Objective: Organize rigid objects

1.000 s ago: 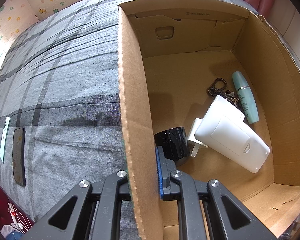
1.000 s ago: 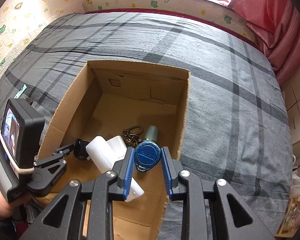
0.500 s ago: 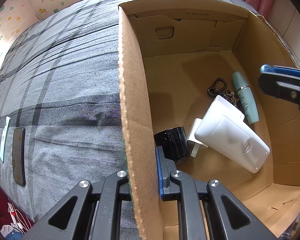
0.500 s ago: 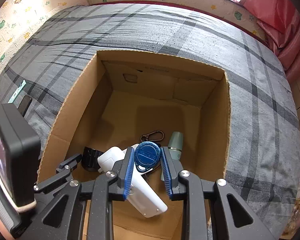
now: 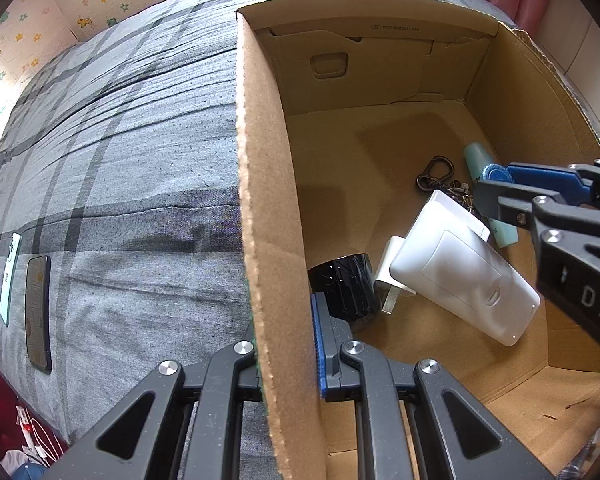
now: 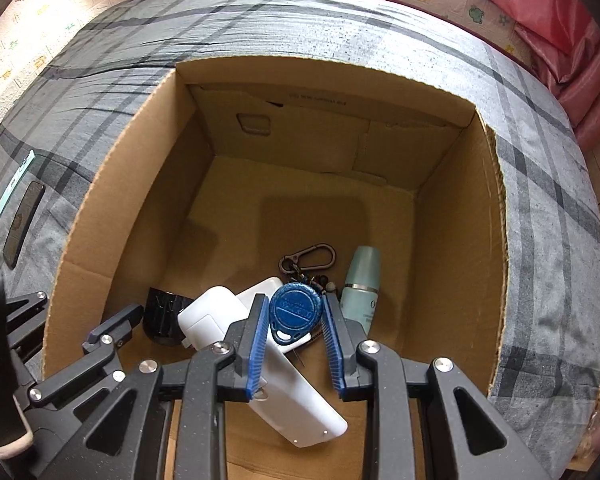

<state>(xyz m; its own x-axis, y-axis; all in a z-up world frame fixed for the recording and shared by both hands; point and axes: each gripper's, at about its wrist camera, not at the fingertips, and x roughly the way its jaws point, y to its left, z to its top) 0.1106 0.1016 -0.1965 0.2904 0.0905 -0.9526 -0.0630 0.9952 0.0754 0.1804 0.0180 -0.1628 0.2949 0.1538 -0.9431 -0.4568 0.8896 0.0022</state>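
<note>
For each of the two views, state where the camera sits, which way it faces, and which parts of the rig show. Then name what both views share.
Left wrist: on the left gripper, facing steeply down; its jaws clamp the box wall.
Right wrist: on the right gripper, facing down into the box, holding a blue fob; the left gripper shows at lower left.
Shared: box, white case, bottle, phone.

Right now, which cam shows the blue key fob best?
Right wrist: the blue key fob faces the lens, clamped in the right gripper. The left wrist view catches only its edge past that gripper's finger.
</note>
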